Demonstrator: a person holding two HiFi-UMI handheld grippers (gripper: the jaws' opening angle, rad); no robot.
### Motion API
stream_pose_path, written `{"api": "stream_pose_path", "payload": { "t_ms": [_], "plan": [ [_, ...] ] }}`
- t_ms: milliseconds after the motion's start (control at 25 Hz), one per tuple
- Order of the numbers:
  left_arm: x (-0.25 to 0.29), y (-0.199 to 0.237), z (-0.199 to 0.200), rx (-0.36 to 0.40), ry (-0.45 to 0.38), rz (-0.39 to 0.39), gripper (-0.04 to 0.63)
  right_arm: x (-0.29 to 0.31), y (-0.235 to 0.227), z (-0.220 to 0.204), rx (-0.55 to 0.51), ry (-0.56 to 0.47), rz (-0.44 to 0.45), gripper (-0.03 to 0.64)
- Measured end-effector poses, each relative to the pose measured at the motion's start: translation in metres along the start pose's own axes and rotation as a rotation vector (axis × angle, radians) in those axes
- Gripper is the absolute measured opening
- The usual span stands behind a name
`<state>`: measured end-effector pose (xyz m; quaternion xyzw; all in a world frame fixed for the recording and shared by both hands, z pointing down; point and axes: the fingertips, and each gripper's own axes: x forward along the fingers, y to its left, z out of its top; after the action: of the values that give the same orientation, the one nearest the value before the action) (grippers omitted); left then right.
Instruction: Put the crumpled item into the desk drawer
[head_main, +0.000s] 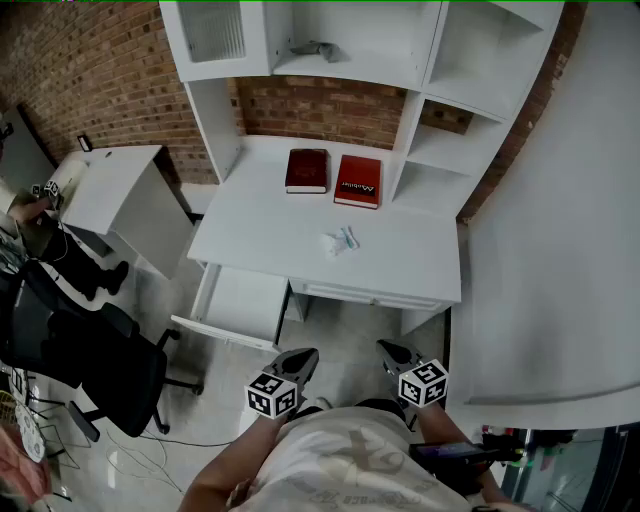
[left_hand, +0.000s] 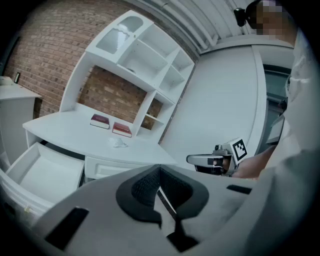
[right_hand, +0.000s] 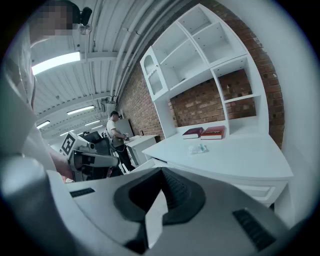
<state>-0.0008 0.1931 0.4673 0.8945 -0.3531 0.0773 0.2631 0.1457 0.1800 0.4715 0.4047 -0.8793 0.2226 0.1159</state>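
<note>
— Two claws in view; what were they doing?
— Both hung low, close to the person's body and well short of the desk. The left claw (left_hand: 160, 167) was pinched fully together with nothing in it. The right claw (right_hand: 161, 170) looked closed and empty too.
— And the drawer (head_main: 240, 300)?
— Pulled out under the left end of the tabletop (head_main: 255, 235), and bare inside as far as I could see.
— Where was the item (head_main: 342, 240)?
— On the tabletop, right of centre and toward the front edge, well apart from both claws. Two red books (head_main: 307, 170) lay behind it, near the back wall.
— So which step was that?
— I judged it the approach, with nothing picked up yet. Next, one claw would need to reach forward over the tabletop and spread its jaws above the item. It would have to close gently, since the thing looked light and soft, then carry it left and down into the drawer.
</note>
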Motion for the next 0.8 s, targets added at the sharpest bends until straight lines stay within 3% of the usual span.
{"api": "stream_pose_path", "payload": {
  "t_ms": [480,800],
  "plan": [
    [0.019,-0.053,0.006,0.05,-0.008,-0.112,0.02,-0.054,-0.01,0.0,0.027,-0.076,-0.067,0.021],
    [0.024,-0.065,0.005,0.007,-0.021,-0.148,0.02,-0.063,-0.008,-0.006,0.031,-0.102,-0.075,0.021]
  ]
}}
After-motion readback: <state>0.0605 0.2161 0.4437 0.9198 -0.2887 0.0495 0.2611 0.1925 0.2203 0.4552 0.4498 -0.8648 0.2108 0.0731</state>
